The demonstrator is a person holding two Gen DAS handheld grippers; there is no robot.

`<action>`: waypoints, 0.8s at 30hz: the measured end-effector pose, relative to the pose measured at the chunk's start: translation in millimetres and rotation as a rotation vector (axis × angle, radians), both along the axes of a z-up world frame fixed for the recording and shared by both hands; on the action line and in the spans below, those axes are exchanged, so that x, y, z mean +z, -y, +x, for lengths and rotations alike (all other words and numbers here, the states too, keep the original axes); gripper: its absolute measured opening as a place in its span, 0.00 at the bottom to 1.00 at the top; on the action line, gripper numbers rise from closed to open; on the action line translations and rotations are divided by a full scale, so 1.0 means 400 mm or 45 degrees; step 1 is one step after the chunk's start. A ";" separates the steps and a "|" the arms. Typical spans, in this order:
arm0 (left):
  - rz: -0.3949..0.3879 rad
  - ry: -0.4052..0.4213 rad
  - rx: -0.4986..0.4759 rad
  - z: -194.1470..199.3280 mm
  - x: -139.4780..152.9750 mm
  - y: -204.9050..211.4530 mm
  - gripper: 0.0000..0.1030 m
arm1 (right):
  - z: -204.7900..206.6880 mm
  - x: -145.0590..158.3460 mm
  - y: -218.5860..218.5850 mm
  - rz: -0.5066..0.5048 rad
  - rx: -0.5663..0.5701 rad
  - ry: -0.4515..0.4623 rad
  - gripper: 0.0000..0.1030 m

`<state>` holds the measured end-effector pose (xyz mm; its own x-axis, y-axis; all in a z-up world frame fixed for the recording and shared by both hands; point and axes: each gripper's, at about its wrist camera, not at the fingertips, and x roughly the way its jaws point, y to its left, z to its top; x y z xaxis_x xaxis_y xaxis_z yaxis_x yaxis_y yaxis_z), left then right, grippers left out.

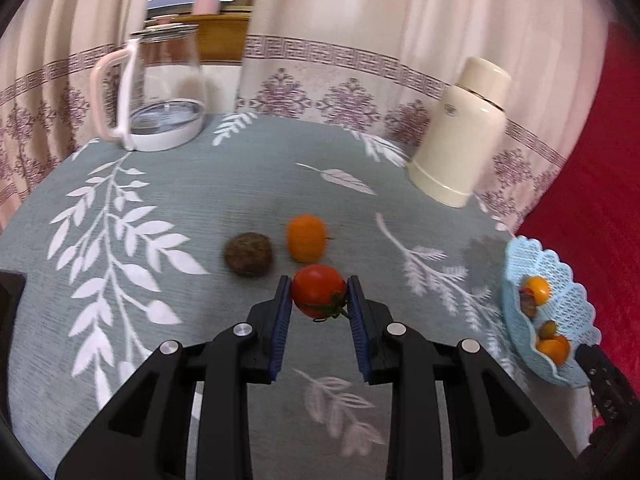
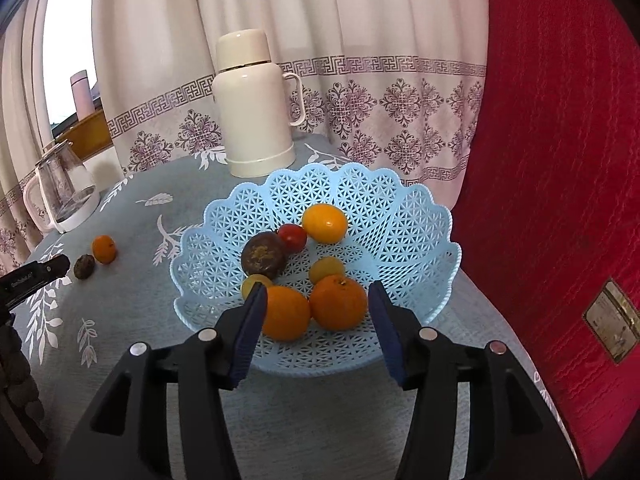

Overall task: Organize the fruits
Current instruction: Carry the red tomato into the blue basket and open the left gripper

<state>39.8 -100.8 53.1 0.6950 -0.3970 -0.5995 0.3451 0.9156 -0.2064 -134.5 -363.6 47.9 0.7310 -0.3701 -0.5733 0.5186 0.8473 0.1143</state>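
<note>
My left gripper [image 1: 319, 295] is shut on a red tomato [image 1: 318, 290] with a green stem, just above the grey-green tablecloth. Beyond it lie a small orange fruit [image 1: 306, 237] and a brown round fruit [image 1: 249, 254]; both also show in the right wrist view, the orange one [image 2: 104, 248] and the brown one [image 2: 84, 266]. The light blue lattice basket [image 2: 400, 216] holds several fruits: two oranges [image 2: 338, 302], a yellow-orange fruit [image 2: 325, 223], a small red tomato [image 2: 292, 236], a dark passion fruit [image 2: 264, 258]. My right gripper [image 2: 314, 312] is open and empty over the basket's near rim.
A cream thermos [image 2: 253, 104] stands behind the basket, and a glass kettle [image 1: 160, 88] at the far left. Patterned curtains hang behind the table. A red padded chair [image 2: 560, 160] is right of the table. The basket [image 1: 560, 300] sits at the table's right edge.
</note>
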 end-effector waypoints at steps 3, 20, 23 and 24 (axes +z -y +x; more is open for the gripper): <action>-0.010 -0.009 -0.047 -0.018 0.006 0.035 0.28 | -0.002 -0.002 0.003 0.013 -0.001 0.013 0.53; -0.020 0.024 -0.311 -0.121 0.062 0.245 0.28 | -0.011 -0.013 0.025 0.074 -0.012 0.064 0.62; -0.019 0.045 -0.352 -0.134 0.072 0.274 0.28 | -0.011 -0.013 0.024 0.075 -0.014 0.070 0.62; -0.018 0.052 -0.366 -0.140 0.074 0.283 0.28 | -0.012 -0.013 0.024 0.075 -0.013 0.071 0.62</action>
